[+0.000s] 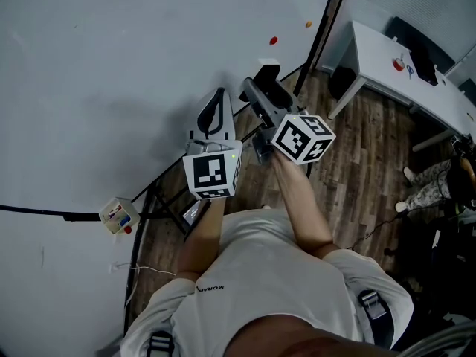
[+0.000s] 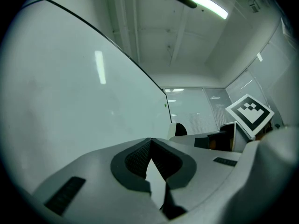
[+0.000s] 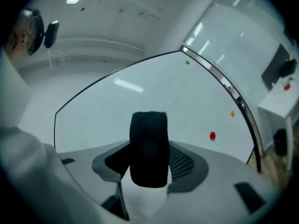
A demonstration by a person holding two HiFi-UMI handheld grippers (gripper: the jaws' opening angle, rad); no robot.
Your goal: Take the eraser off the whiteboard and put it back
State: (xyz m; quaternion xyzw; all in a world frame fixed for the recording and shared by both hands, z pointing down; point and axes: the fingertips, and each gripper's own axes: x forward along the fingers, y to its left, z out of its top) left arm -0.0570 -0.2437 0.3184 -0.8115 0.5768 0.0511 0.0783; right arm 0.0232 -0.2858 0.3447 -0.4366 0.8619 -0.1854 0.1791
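The black eraser (image 3: 149,125) stands upright between the jaws of my right gripper (image 3: 148,157), which is shut on it, in front of the whiteboard (image 3: 140,97). In the head view the eraser (image 1: 268,73) sits at the tip of the right gripper (image 1: 262,89), close to the whiteboard's (image 1: 111,73) right edge; whether it touches the board I cannot tell. My left gripper (image 1: 218,97) hangs just left of it, beside the board. Its jaws (image 2: 149,141) meet at the tips with nothing between them.
Red (image 1: 273,41) and orange (image 1: 309,24) magnets stick to the board above the grippers. A small marker box (image 1: 119,216) hangs on the board at lower left. A white desk (image 1: 387,58) stands at right on the wood floor, with a seated person (image 1: 439,181) beyond.
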